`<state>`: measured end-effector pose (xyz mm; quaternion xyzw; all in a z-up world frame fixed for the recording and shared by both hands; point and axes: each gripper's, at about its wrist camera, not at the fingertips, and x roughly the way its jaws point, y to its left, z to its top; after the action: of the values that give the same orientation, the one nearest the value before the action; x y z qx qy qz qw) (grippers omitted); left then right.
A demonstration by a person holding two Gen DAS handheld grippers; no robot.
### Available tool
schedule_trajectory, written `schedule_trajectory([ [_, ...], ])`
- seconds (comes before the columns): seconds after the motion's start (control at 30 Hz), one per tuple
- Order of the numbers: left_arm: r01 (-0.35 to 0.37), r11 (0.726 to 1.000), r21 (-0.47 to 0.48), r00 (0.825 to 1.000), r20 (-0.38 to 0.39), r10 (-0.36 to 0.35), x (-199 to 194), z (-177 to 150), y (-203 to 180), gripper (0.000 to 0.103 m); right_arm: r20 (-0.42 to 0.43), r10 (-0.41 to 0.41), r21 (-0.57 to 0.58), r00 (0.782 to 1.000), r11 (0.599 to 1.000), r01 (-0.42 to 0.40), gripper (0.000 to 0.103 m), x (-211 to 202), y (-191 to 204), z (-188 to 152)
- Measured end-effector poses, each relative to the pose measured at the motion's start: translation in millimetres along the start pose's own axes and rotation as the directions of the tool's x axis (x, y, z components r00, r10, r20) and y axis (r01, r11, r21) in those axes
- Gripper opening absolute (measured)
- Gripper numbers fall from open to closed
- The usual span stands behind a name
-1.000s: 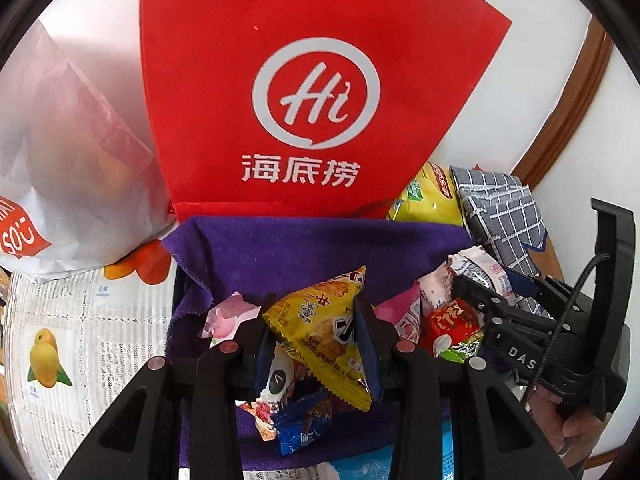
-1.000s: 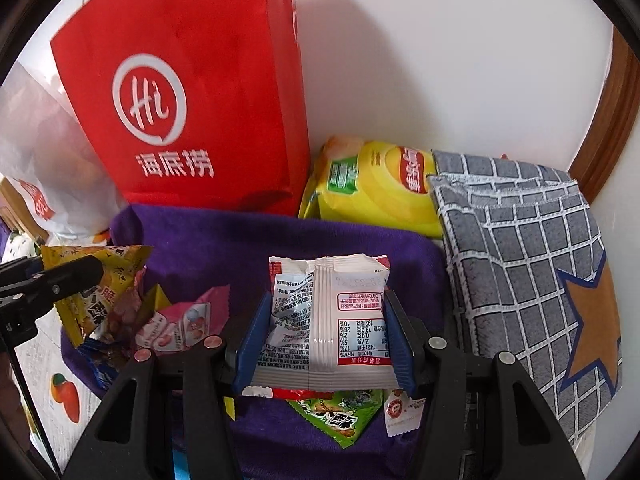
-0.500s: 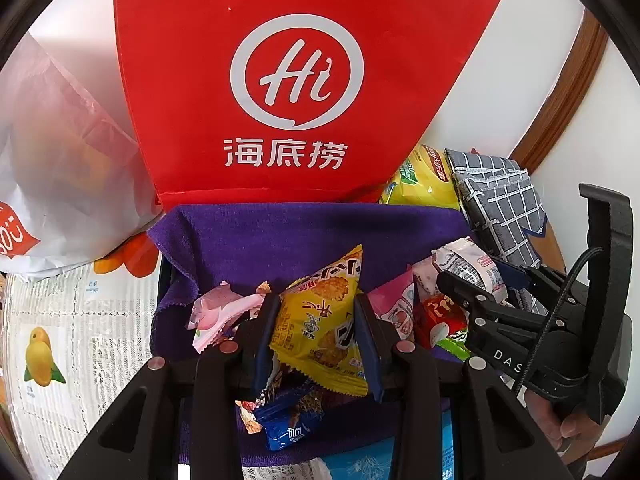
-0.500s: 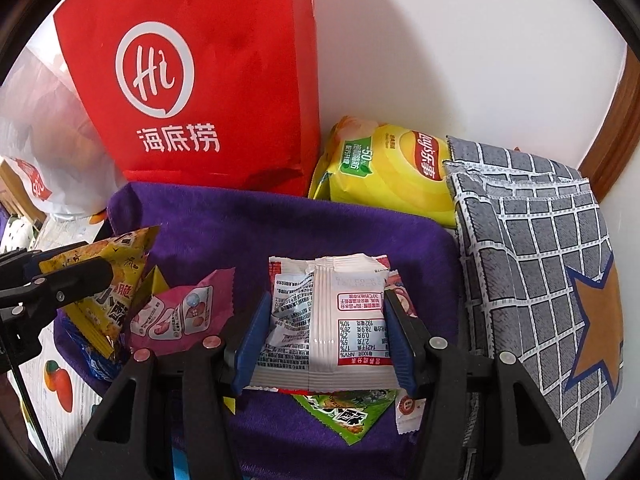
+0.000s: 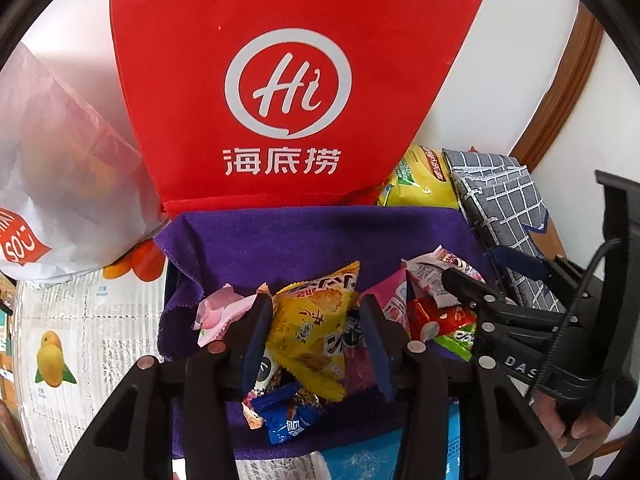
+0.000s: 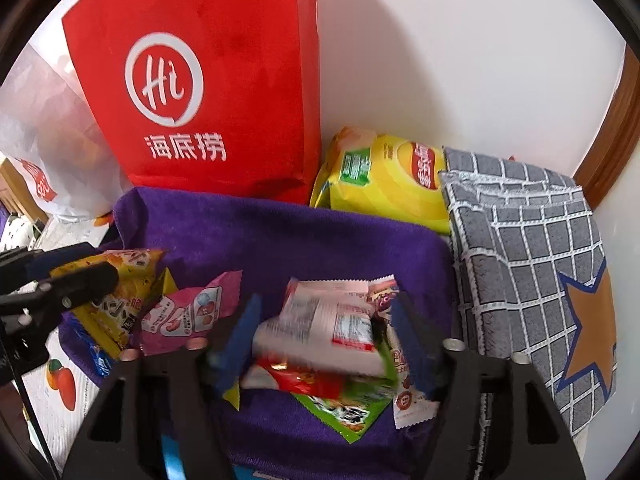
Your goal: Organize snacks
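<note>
Left gripper jaws just opening, crinkly yellow snack packet loose between, over purple cloth. Right gripper jaws just spreading, white foil packet dropping free, right side.

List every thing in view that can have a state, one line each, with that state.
left gripper: fingers just opened, yellow packet loose between them
right gripper: fingers just opened, white packet free between them
red bag: upright
purple cloth: spread under the snacks
chip bag: lying sealed
</note>
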<state>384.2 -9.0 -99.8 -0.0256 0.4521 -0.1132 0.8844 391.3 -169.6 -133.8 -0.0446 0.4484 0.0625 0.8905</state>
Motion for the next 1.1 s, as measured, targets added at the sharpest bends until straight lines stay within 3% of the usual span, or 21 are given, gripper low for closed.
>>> schedule_trajectory([
  [0.13, -0.002, 1.0, 0.0, 1.0, 0.031, 0.002, -13, 2, -1, 0.062, 0.032, -0.018, -0.017, 0.999, 1.0, 0.018, 0.074, -15, 0, 2],
  [0.53, -0.006, 1.0, -0.005, 0.991, 0.133, 0.006, -93, -15, -10, 0.079, 0.102, -0.035, 0.039, 0.994, 0.999, 0.031, 0.076, -103, 3, -12],
  [1.0, -0.045, 0.999, -0.003, 0.976, 0.214, 0.045, -204, -119, -33, 0.087, 0.169, 0.006, 0.112, 0.986, 0.993, -0.025, 0.076, -217, 11, -105],
  [1.1, -0.049, 0.999, -0.001, 0.972, 0.232, 0.048, -225, -141, -42, 0.09, 0.186, -0.002, 0.121, 0.983, 0.992, -0.021, 0.08, -237, 12, -125],
])
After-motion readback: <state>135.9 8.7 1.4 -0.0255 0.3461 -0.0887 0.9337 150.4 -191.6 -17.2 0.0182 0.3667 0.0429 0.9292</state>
